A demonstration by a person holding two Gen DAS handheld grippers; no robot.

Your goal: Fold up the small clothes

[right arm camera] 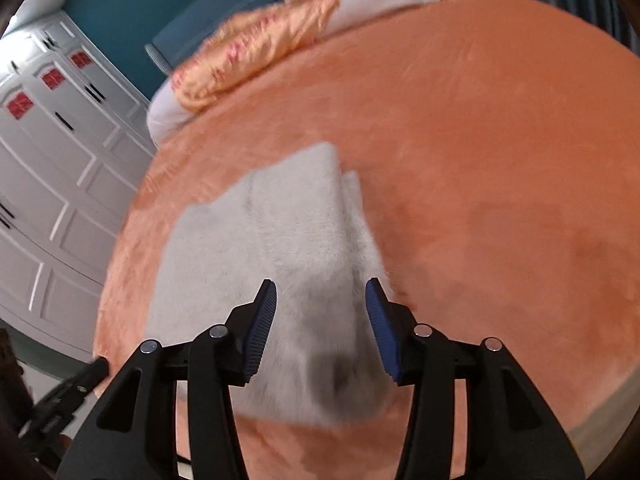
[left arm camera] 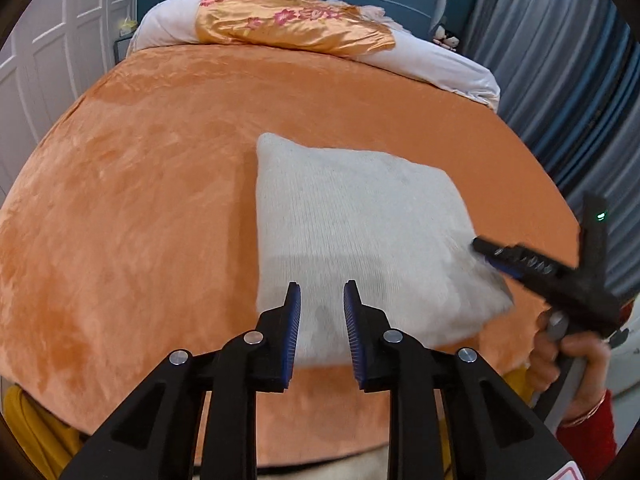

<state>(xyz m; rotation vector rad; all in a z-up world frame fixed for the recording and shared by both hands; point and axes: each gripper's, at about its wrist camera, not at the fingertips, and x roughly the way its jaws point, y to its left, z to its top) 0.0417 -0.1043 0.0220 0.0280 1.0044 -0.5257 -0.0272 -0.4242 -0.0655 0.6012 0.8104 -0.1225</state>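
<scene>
A folded white knit garment lies flat on the orange plush bed cover, towards its near edge. My left gripper hovers over the garment's near edge with its blue pads apart and nothing between them. The right gripper reaches in from the right, with its tip at the garment's right edge. In the right wrist view, that gripper stands open above the garment's near right corner, where stacked layers show. Its pads press on nothing. The picture there is blurred.
An orange satin pillow lies on a white bolster at the head of the bed. Grey-blue curtains hang on the right and white wardrobe doors stand on the left. A hand in a red sleeve holds the right gripper.
</scene>
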